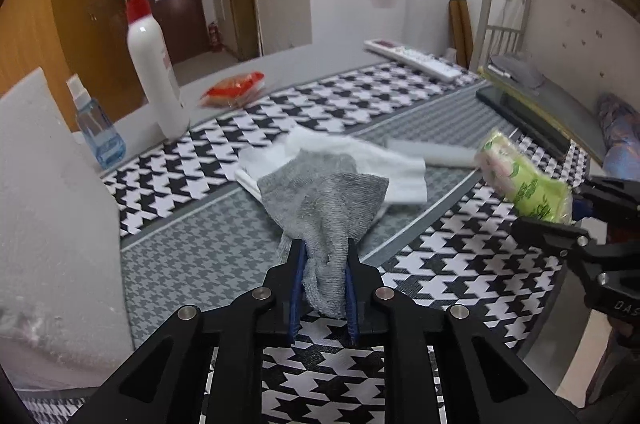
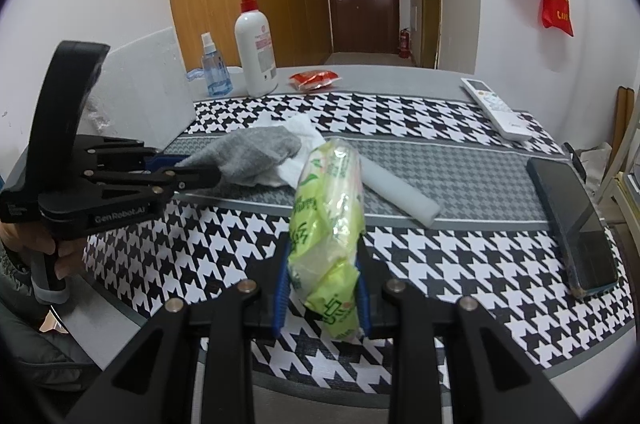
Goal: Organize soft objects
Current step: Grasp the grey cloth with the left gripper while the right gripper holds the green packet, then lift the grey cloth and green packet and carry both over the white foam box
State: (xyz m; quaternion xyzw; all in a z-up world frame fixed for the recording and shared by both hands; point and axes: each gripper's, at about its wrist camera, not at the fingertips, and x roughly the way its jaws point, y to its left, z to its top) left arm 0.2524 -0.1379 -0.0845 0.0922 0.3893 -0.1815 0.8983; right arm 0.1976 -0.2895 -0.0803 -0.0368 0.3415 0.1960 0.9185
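**Two grippers, two soft things**

On the table [image 2: 440, 80] with the black-and-white zigzag cloth, the left hand-held gripper [image 1: 322, 256] pinches a soft grey knitted sock [image 1: 320, 200]. Its blue pads press on the near end of the sock from both sides. The far end of the sock lies on a crumpled white tissue [image 1: 384, 164] in the middle of the table. From the right wrist camera, the same left hand-held gripper [image 2: 192, 172] comes in from the left side, with a person's hand [image 2: 28, 240] on its handle.

The right hand-held gripper [image 2: 322, 264] is clenched on a soft green plastic pack of tissues [image 2: 326, 220]. The pack sticks out forward between the two blue pads and hangs above the table. In the left wrist camera, this green pack [image 1: 520, 184] floats at the right, close to the sock but not touching it.

A white foam stick [image 2: 400, 196] lies just behind the green pack, on the grey stripe of the cloth. A dark flat phone [image 2: 572, 224] lies at the right edge. A white remote control [image 2: 496, 108] lies farther back on the right. At the back left stand a tall white pump bottle with a red top [image 2: 256, 52] and a small blue spray bottle [image 2: 216, 72], side by side. A red snack packet [image 2: 314, 80] lies near them. A white foam board [image 1: 48, 192] stands at the left.
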